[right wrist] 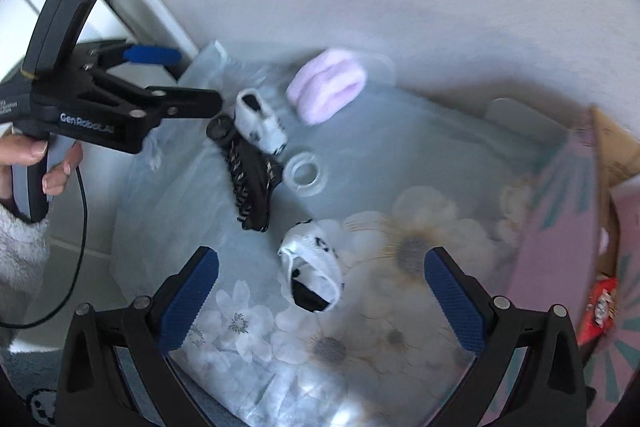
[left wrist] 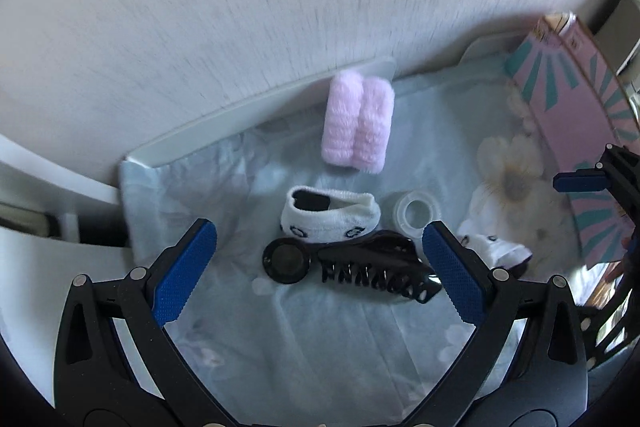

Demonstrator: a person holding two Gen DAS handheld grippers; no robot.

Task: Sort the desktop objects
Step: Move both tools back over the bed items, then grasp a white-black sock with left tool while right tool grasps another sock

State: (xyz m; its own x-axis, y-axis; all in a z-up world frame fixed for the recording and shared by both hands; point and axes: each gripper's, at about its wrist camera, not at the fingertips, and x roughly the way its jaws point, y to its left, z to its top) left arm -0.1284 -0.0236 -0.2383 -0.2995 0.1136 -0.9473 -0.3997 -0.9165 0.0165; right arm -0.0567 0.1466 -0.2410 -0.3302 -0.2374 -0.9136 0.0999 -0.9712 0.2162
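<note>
Left gripper point(left wrist: 318, 267) was spread wide with nothing in it, hovering right over the black hair claw point(left wrist: 376, 267) and the round black compact point(left wrist: 286, 261) touching its end. Right gripper point(right wrist: 320, 299) was gaping just as wide and empty too, framing the near white sock point(right wrist: 312, 277) on the floral cloth point(right wrist: 400, 347). Second white sock point(left wrist: 330, 215) sat just behind the claw, clear tape roll point(left wrist: 414, 213) beside it, pink fluffy roll point(left wrist: 358, 123) further back by the wall. Pink box point(right wrist: 560, 247) stood off to the right, probably the drop spot, can't say for sure. Best bet for the claw: come straight down, pinch across the spine rather than the teeth, and stay clear of the compact and sock. Bit blurry, so worth slowing down first.
</note>
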